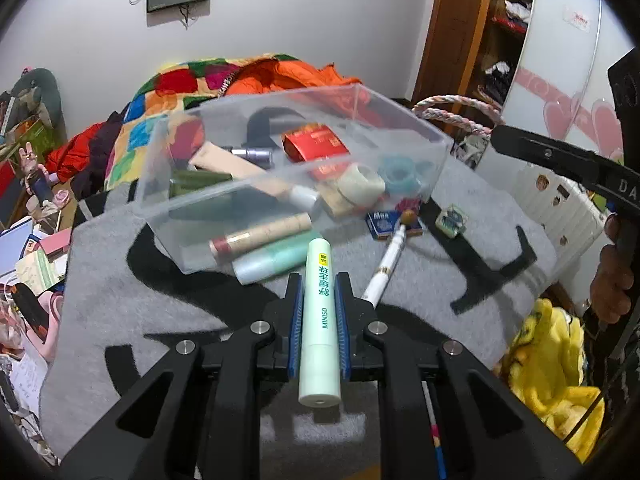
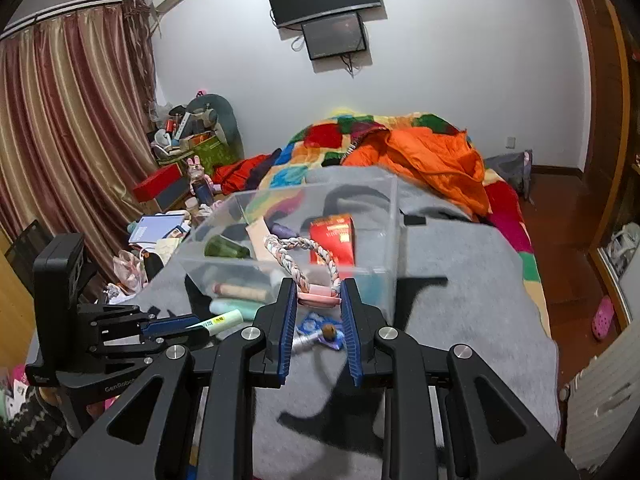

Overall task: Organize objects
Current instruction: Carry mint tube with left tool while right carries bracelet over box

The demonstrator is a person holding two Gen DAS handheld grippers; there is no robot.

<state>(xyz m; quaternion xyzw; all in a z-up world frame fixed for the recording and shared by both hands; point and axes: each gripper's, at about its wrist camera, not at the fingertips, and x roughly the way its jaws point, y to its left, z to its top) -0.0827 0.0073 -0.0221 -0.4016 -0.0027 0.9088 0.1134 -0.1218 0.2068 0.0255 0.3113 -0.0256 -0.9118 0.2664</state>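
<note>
A clear plastic box with several cosmetics and tape rolls inside sits on a grey blanket. My left gripper is shut on a pale green MINISO tube, held just in front of the box. My right gripper is shut on a pink item with a braided pastel loop, held near the box's front wall. The loop also shows in the left wrist view. A white pen-like stick, a blue card and a small square tile lie on the blanket.
A colourful quilt and an orange jacket lie behind the box. Clutter fills the floor at the left. A yellow plush lies at the blanket's right edge. A wardrobe stands at the right.
</note>
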